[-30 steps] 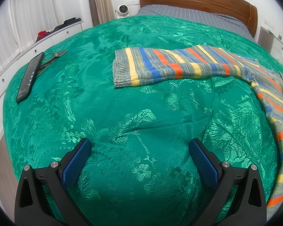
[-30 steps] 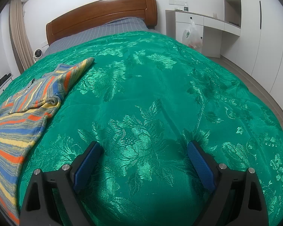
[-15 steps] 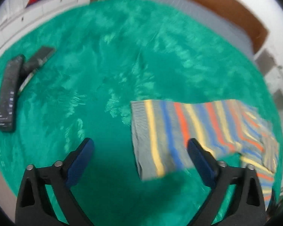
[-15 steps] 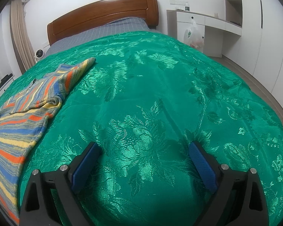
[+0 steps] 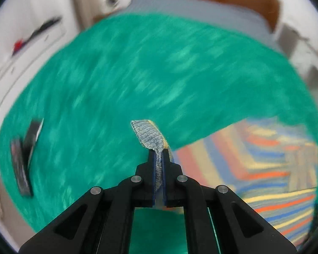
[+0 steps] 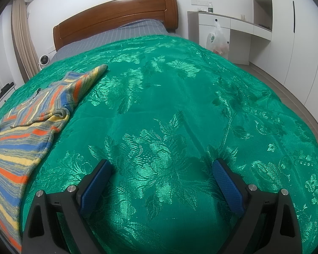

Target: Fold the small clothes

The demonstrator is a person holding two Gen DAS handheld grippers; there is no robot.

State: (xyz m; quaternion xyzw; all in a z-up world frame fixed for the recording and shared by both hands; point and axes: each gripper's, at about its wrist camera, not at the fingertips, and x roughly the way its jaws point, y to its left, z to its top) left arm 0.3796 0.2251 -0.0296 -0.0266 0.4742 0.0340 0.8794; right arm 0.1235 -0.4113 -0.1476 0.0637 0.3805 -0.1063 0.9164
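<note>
A small striped knit sweater point(image 5: 265, 165), in blue, orange, yellow and grey, lies on a green bedspread point(image 5: 137, 80). My left gripper point(image 5: 158, 154) is shut on the grey cuff of its sleeve point(image 5: 150, 133), which sticks up past the fingertips, lifted off the bed. The view is blurred by motion. In the right wrist view the sweater point(image 6: 29, 122) lies at the left, with its other sleeve stretched toward the headboard. My right gripper point(image 6: 161, 169) is open and empty, low over bare bedspread point(image 6: 180, 105) to the right of the sweater.
A black remote and a dark flat object point(image 5: 23, 156) lie on the bed's left part. A wooden headboard point(image 6: 116, 23) and grey sheet are at the far end. White cabinets and a hanging plastic bag point(image 6: 218, 40) stand to the right of the bed.
My left gripper has moved forward to the sleeve end, shut on the cuff and lifted it. My right gripper has stayed open and almost still.
</note>
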